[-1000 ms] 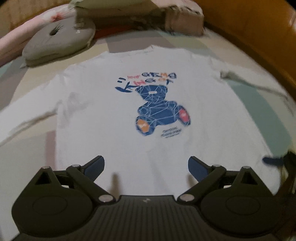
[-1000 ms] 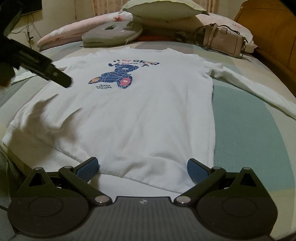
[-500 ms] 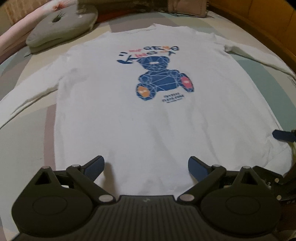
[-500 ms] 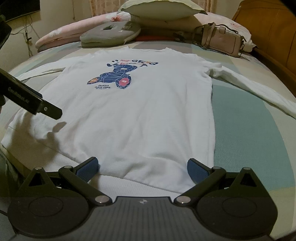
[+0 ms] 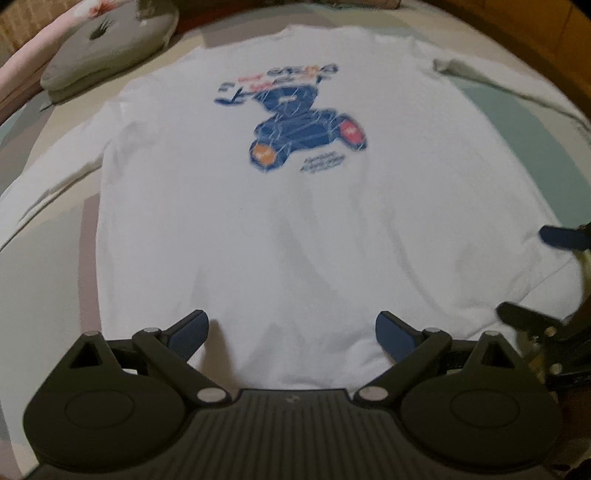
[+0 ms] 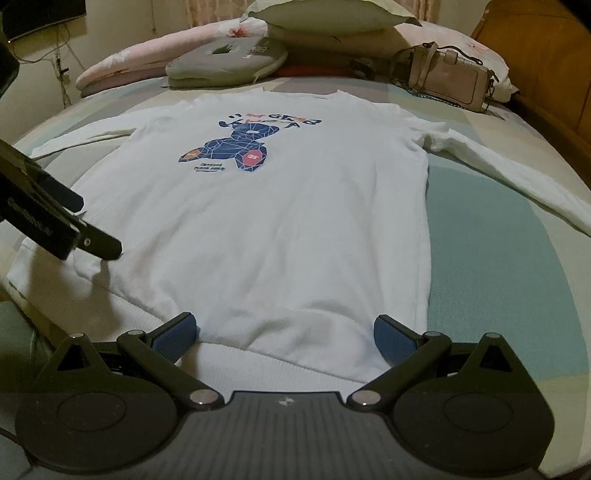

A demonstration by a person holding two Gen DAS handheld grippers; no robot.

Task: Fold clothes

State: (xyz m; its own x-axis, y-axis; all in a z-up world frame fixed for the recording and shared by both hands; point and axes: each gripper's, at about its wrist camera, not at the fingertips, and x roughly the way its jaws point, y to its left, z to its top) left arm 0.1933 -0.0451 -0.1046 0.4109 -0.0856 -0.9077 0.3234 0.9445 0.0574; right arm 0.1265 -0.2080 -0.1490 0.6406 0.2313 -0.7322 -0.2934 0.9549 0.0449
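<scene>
A white long-sleeved sweatshirt (image 5: 288, 221) (image 6: 295, 221) with a blue bear print (image 5: 299, 122) (image 6: 236, 147) lies flat on the bed, both sleeves spread sideways. My left gripper (image 5: 291, 332) is open just above the hem, with nothing between its blue pads. My right gripper (image 6: 284, 334) is open over the hem near the right bottom corner, also holding nothing. The right gripper's fingers (image 5: 561, 236) show at the right edge of the left wrist view. The left gripper's body (image 6: 55, 221) reaches in from the left of the right wrist view.
A grey ring cushion (image 6: 229, 62) (image 5: 110, 48), pillows (image 6: 325, 14) and a beige handbag (image 6: 450, 77) sit at the head of the bed. A wooden bed frame (image 6: 546, 48) runs along the right. The striped sheet (image 6: 491, 258) lies bare right of the shirt.
My left gripper has come down and nearer the hem on the left side. The right gripper has barely moved. Both stay open.
</scene>
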